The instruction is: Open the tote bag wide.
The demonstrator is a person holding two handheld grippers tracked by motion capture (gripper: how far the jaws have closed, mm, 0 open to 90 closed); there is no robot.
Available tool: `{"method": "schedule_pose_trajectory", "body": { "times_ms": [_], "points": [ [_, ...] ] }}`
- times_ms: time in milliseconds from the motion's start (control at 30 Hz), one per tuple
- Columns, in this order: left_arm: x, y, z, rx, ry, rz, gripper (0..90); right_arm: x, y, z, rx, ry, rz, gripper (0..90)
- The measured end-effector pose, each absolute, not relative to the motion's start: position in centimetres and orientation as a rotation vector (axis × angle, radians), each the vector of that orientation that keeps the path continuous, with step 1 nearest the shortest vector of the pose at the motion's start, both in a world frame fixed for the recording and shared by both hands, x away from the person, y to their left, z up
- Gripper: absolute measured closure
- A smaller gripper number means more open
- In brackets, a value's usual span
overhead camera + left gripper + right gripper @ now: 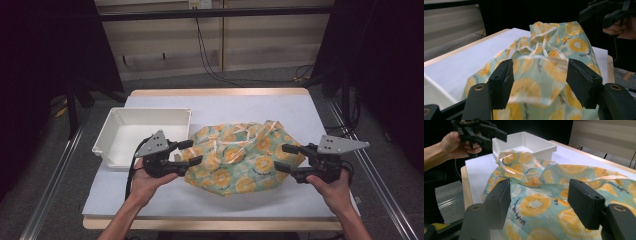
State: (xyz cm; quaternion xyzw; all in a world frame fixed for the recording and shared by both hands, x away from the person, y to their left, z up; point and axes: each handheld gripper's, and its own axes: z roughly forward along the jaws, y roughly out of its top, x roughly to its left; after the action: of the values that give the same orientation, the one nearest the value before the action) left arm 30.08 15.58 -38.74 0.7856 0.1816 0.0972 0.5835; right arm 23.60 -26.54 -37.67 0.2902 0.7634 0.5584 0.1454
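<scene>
1. Pale green cloth printed with orange and yellow citrus slices, soft and crumpled (pixel 240 157): lies in a loose heap between the two grippers, on the white table covering. One clear-edged fold of it rises between the jaws of the left gripper in the left gripper view (pixel 537 75); whether the pads press on it cannot be told. In the right gripper view the cloth (pixel 536 202) spreads ahead of and under the jaws of the right gripper

2. Left gripper, black, two-jawed, with grey three-cornered plate on top (pixel 191 152): held in the person's left hand (pixel 145 182), at the cloth's left edge, jaws pointing towards the right gripper. Jaws partly apart, a medium gap

3. Right gripper, black, same build and plate (pixel 283 157): held in the person's right hand (pixel 332 187), at the cloth's right edge, jaws pointing towards the left gripper. Jaws partly apart, nothing seen pinched between them; the cloth lies just beyond the pads

4. White rectangular plastic tray, shallow-walled (pixel 116 117): just beyond the left gripper, on its outer side, well apart from the right gripper

5. White table covering on a wooden-edged table (pixel 225 105): beneath both grippers
</scene>
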Motion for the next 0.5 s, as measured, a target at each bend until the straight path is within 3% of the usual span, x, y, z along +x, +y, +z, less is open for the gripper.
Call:
{"method": "schedule_pose_trajectory", "body": {
  "times_ms": [167, 367, 500],
  "points": [
    [31.8, 12.8, -39.1, 1.877, 0.420, 0.194, 32.8, 25.0, -25.6, -38.0, 0.830, 2.244, 1.610, 37.8],
    [33.7, 11.2, -40.7, 1.911, 0.462, 0.141, 20.5, 25.9, -25.1, -38.4, 0.837, 2.265, 1.635, 37.5],
    [33.9, 10.7, -41.8, 1.949, 0.464, 0.114, 20.6, 26.0, -25.2, -39.0, 0.854, 2.279, 1.621, 36.3]
  ]
}}
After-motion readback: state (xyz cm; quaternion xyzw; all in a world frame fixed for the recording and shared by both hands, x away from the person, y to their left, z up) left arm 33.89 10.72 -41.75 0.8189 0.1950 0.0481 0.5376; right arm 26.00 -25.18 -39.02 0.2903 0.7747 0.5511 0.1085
